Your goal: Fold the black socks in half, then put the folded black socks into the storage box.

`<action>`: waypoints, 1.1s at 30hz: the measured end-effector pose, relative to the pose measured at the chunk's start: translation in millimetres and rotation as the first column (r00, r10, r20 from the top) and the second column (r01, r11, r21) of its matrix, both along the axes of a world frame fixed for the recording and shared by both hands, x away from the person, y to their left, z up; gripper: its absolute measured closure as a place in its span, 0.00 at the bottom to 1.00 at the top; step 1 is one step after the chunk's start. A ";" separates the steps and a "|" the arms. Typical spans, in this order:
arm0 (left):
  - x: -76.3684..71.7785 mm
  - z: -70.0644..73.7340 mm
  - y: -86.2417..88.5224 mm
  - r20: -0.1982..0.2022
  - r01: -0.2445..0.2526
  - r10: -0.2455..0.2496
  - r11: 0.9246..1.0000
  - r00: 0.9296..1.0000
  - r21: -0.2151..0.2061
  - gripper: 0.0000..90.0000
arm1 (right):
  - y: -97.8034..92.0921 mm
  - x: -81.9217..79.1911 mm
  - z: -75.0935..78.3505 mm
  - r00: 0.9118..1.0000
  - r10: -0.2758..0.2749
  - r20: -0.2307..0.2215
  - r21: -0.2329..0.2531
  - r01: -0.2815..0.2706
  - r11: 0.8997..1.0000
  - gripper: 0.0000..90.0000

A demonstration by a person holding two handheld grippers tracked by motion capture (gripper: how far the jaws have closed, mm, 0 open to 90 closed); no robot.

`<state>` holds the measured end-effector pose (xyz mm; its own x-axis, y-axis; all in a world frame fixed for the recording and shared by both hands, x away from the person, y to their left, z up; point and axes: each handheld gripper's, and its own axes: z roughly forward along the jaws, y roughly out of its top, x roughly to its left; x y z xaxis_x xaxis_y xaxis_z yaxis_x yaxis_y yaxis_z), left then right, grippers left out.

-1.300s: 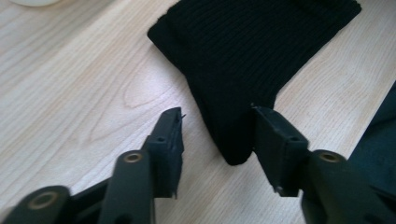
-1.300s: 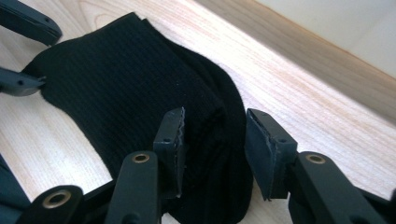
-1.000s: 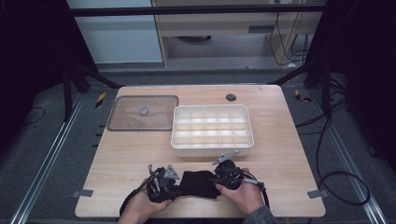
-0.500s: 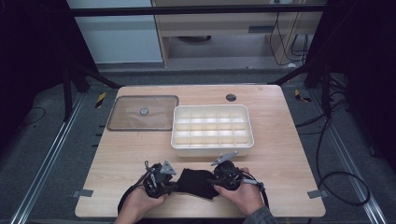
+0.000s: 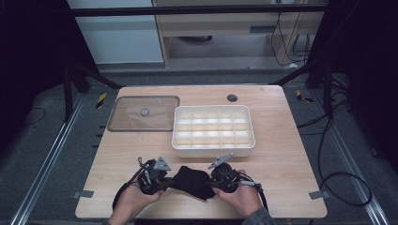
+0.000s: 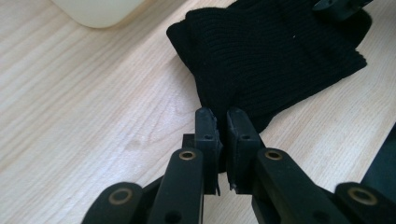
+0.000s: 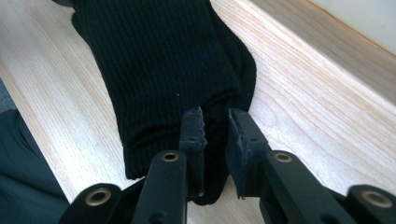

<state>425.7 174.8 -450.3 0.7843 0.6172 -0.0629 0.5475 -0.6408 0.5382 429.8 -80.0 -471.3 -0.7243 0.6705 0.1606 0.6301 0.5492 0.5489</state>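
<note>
A black knit sock (image 5: pixel 192 180) lies bunched on the wooden table (image 5: pixel 291 164) near its front edge, between two hands. My left gripper (image 5: pixel 169 180) holds the sock's left end and my right gripper (image 5: pixel 211 180) its right end. In the left gripper view the jaws are nearly together, and a corner of the sock (image 6: pixel 275 51) is pinched in the left gripper (image 6: pixel 222 119). In the right gripper view the right gripper (image 7: pixel 215 121) is closed on the ribbed edge of the sock (image 7: pixel 163 60), with fabric filling the narrow gap.
A white compartment box (image 5: pixel 213 150) stands just behind the sock, mid-table. A clear flat lid (image 5: pixel 143 112) lies to its left at the back. A round cable hole (image 5: pixel 232 98) sits near the far edge. Bare wood stretches to the right.
</note>
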 end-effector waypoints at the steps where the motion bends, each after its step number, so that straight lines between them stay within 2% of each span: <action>1: 0.0 1.3 0.4 0.001 0.001 -0.001 1.000 1.000 0.001 0.93 | 1.2 0.3 -0.2 1.000 -0.002 0.000 0.000 0.002 1.000 0.86; 5: -1.7 4.6 0.6 0.010 -0.001 0.001 1.000 1.000 -0.006 0.93 | 3.4 1.5 0.2 1.000 0.000 0.001 0.000 0.000 1.000 0.87; 8: -2.7 7.2 1.0 0.013 0.003 -0.003 1.000 1.000 -0.003 0.93 | 3.2 1.4 1.9 1.000 -0.006 0.006 0.005 0.006 1.000 0.83; 9: -2.4 8.0 1.8 0.018 0.001 -0.001 1.000 1.000 0.000 0.93 | 2.7 1.1 2.9 1.000 -0.007 0.012 0.010 0.007 1.000 0.79; 10: -2.3 8.8 2.6 0.023 -0.003 0.003 1.000 1.000 0.005 0.93 | 1.6 -0.7 5.2 1.000 -0.012 0.015 0.004 0.012 1.000 0.69; 16: 0.4 14.0 6.9 0.030 -0.009 0.009 1.000 1.000 0.019 0.93 | 1.1 -9.4 7.1 1.000 0.002 0.015 0.004 -0.002 1.000 0.65; 19: -0.5 17.5 6.4 0.036 -0.002 0.002 1.000 0.999 0.023 0.94 | 5.1 -7.8 6.3 1.000 0.014 0.012 -0.002 -0.014 1.000 0.73; 21: -0.8 18.9 6.7 0.034 -0.001 0.000 1.000 0.999 0.025 0.93 | 8.5 -5.4 6.1 1.000 0.022 0.006 -0.004 -0.022 1.000 0.84; 22: -0.9 19.3 6.9 0.036 -0.001 0.000 1.000 0.999 0.027 0.93 | 8.5 -5.4 6.1 1.000 0.022 0.006 -0.004 -0.022 1.000 0.84; 24: -1.1 20.4 7.4 0.037 0.000 -0.001 1.000 0.999 0.026 0.93 | 10.6 -5.6 6.3 0.999 0.035 0.007 -0.005 -0.035 0.999 0.90; 28: -1.2 21.6 6.5 0.037 0.008 -0.009 1.000 0.999 0.026 0.93 | 10.8 -5.6 6.5 0.999 0.037 0.009 0.003 -0.037 0.999 0.97; 33: -2.5 23.6 5.1 0.039 0.025 -0.027 0.999 0.999 0.047 0.93 | 10.6 -4.6 6.9 0.999 0.045 0.010 0.007 -0.045 0.999 0.99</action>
